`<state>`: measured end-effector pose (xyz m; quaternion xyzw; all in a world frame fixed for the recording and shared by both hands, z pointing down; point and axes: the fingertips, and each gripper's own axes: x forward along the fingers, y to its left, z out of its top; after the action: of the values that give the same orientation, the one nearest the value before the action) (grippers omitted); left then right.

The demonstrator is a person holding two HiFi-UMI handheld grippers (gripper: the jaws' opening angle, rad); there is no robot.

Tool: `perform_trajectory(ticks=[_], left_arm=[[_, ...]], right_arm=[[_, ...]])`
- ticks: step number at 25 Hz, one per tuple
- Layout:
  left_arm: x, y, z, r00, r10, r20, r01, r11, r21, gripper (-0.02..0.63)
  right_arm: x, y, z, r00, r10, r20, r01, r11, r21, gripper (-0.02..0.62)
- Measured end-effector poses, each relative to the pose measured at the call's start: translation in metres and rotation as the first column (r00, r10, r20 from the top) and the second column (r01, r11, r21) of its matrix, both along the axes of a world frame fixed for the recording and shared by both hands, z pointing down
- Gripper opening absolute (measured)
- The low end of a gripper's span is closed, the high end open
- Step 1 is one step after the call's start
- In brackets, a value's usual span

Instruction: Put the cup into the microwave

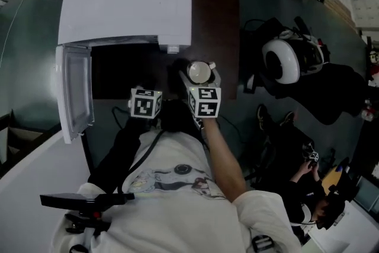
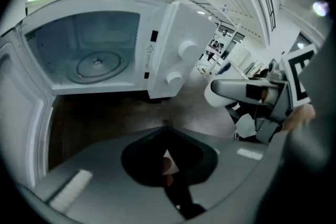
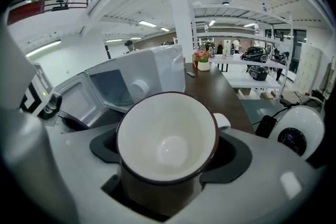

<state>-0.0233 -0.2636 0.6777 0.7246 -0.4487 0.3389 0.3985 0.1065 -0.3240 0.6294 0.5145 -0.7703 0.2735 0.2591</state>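
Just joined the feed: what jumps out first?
An empty cup is clamped in the right tongs, by the front right corner of the microwave. Its door hangs wide open at left, turntable bare. The left tongs are shut, empty.

Glossy, smooth glaze on the cup (image 3: 167, 149), white inside, dark outside. Smooth, faintly satin white plastic on the microwave (image 1: 127, 3) casing. Dark wood-look finish with slight sheen on the surface (image 1: 216, 9).
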Motion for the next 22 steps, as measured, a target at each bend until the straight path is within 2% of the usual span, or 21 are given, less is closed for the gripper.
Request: perform_trajectory(ticks=[3,7,15,22], left_arm=[[-0.007,-0.005,-0.008,1.000,-0.012,-0.002,0.013,0.999,0.053,0.000],[-0.021,-0.009,-0.014,0.997,-0.069,-0.020,0.071,0.993,0.097,0.000],[-0.090,0.002,-0.024,0.975,-0.218,-0.034,0.220,0.971,0.092,0.000],[-0.145,0.008,-0.022,0.946,-0.323,-0.015,0.324,0.943,0.084,0.000]], right_arm=[[-0.020,0.012,-0.009,0.999,-0.034,0.007,0.034,0.999,0.007,0.431],[-0.049,0.023,-0.015,0.995,-0.094,0.016,0.094,0.995,0.015,0.431],[-0.132,0.031,-0.030,0.963,-0.270,0.017,0.269,0.962,0.036,0.430],[-0.192,0.023,-0.032,0.925,-0.380,0.020,0.378,0.924,0.058,0.430]])
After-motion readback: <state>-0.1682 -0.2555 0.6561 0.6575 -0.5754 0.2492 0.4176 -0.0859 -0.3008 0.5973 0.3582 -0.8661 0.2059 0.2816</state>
